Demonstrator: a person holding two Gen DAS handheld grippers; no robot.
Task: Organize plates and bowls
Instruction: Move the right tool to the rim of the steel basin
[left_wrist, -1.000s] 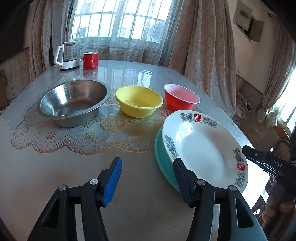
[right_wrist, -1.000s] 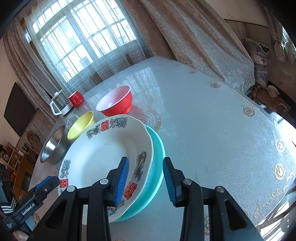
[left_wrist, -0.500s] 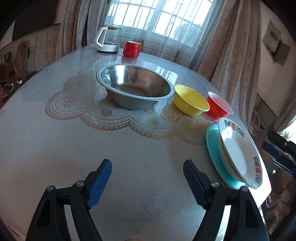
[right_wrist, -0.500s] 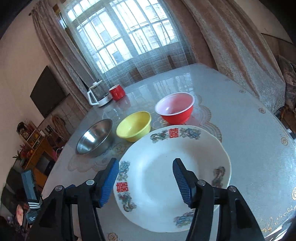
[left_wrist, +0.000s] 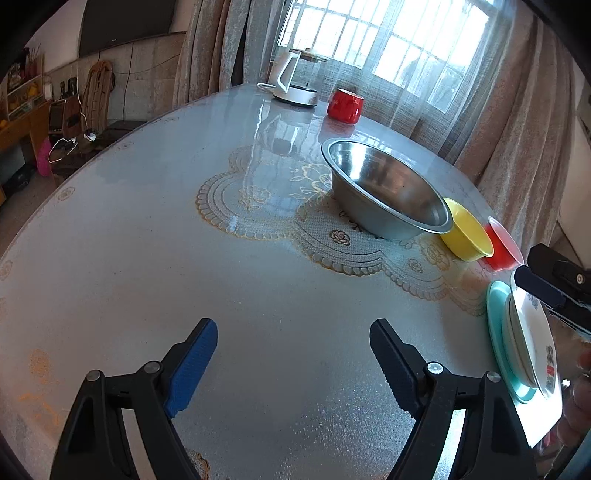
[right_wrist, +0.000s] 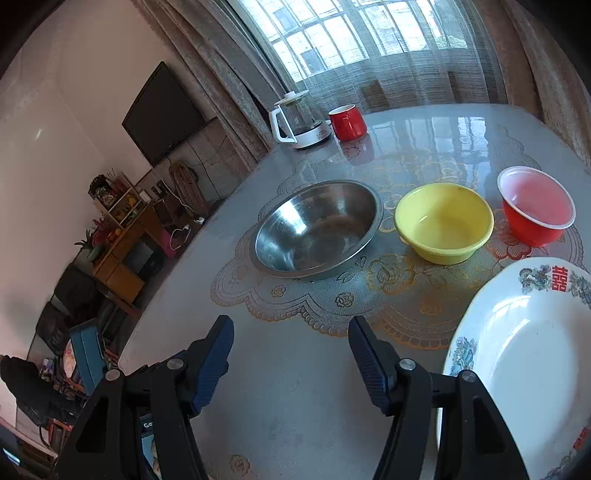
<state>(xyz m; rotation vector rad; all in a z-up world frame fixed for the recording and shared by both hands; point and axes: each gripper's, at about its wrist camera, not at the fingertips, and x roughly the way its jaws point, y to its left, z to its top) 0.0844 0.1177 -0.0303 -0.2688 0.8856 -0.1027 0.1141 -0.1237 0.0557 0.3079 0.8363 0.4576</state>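
Three bowls and two plates show in the left wrist view, on a round table (left_wrist: 129, 240) with a frosted, pebbled cover and a lace-pattern mat (left_wrist: 280, 206). One steel bowl (left_wrist: 384, 192), wide and shiny; one yellow bowl (left_wrist: 467, 236), touching it or just beside; one red bowl (left_wrist: 502, 247), mostly hidden behind the yellow. One white plate (left_wrist: 528, 336) lies stacked on one teal plate (left_wrist: 496, 332) at the right edge, both seen edge-on and cut off. One kettle (left_wrist: 293, 79) and one red mug (left_wrist: 345, 105) stand at the far rim. The left gripper (left_wrist: 293, 354) is spreading its jaws over bare table, nothing between them. The right gripper (left_wrist: 554, 291) pokes in above the plates; its jaws are indistinct here.

In the right wrist view, three bowls in a row on the mat: steel (right_wrist: 317, 229), yellow (right_wrist: 443, 221), red with a pale lining (right_wrist: 535, 206). One white plate, glossy, with a printed floral border, is cropped at lower right; the teal plate is hidden. The right gripper stands wide over bare table, holding nothing.
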